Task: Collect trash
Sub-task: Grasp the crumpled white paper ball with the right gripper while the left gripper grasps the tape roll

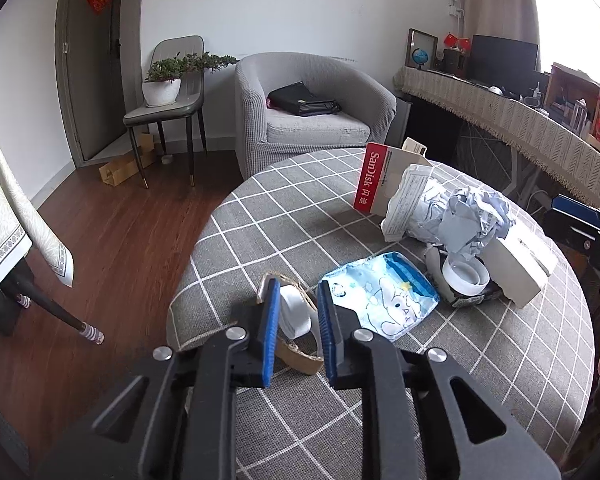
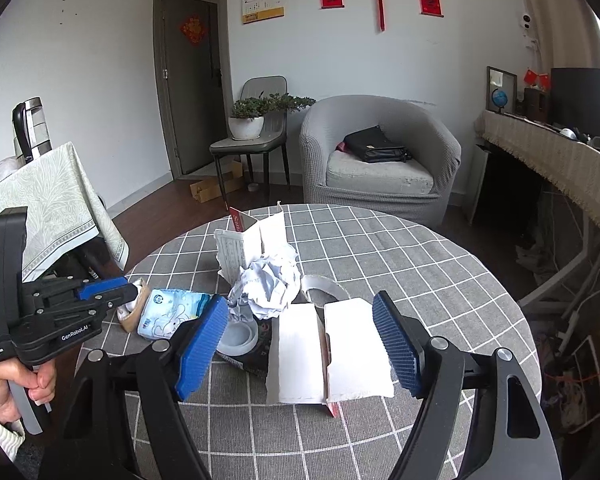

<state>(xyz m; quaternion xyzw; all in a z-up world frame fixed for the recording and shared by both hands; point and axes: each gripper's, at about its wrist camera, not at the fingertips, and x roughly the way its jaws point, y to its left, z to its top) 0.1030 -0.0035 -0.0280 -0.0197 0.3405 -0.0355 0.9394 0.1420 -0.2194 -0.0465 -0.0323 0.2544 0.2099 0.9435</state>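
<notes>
low in the left wrist frame, the left gripper (image 1: 298, 320) straddles a light, crushable cardboard tape roll (image 1: 296, 316), jaws narrowly apart; its rim looks the best hold. low in the right wrist frame, the right gripper (image 2: 312, 344) is spread wide around a stiff white box (image 2: 332, 354). crumpled paper (image 2: 272, 284) lies mid-frame beyond.

Left claw (image 1: 298, 312) narrowed, right claw (image 2: 300, 340) spread.
</notes>
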